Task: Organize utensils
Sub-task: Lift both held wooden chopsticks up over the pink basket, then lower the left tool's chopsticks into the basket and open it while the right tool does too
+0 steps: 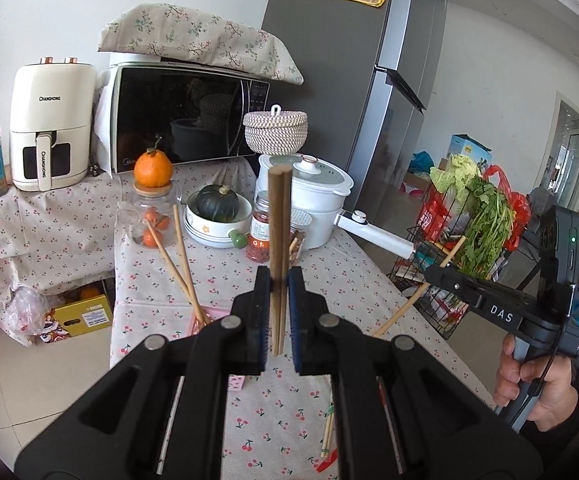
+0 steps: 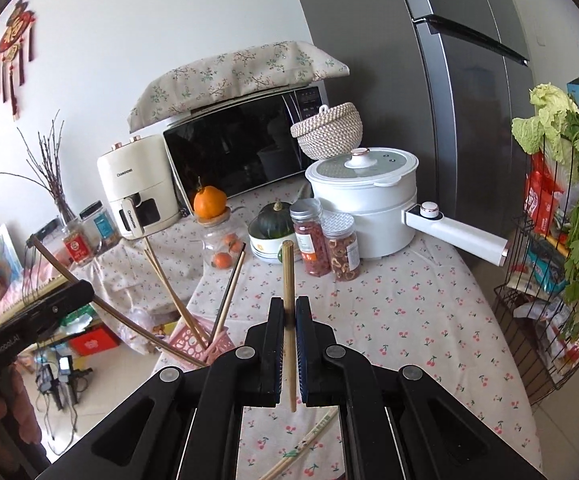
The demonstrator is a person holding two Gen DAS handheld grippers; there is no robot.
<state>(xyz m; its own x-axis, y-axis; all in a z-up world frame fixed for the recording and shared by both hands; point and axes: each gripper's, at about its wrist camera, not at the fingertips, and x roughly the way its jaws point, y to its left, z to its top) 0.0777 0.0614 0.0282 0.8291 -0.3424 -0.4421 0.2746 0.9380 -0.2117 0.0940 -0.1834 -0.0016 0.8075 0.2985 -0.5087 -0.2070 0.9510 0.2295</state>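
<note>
Dark brown chopsticks (image 1: 279,240), a pair, are clamped upright between the pads of your left gripper (image 1: 278,280), tips pointing away toward the far jars. Your right gripper (image 2: 289,312) is clamped on a single light bamboo chopstick (image 2: 288,304), also upright, its lower end poking out below the pads. Both claws are held above the cherry-print tablecloth (image 2: 389,312), near edge of the table.

Pink utensil basket (image 2: 205,338) sits at the left edge of the table, near side; it already holds several chopsticks (image 2: 177,300) leaning out at angles. In the left wrist view the same basket (image 1: 215,314) shows just left of your left claw. A loose pair of printed chopsticks (image 2: 301,448) lies flat on the cloth under your right gripper.

Far side of the table: electric pot (image 2: 369,200), two spice jars (image 2: 325,240), squash in a bowl (image 2: 275,220), glass jar with an orange on top (image 2: 211,208). Microwave (image 2: 245,152) and air fryer (image 2: 137,188) behind. Wire rack of greens (image 2: 569,200) at right.
</note>
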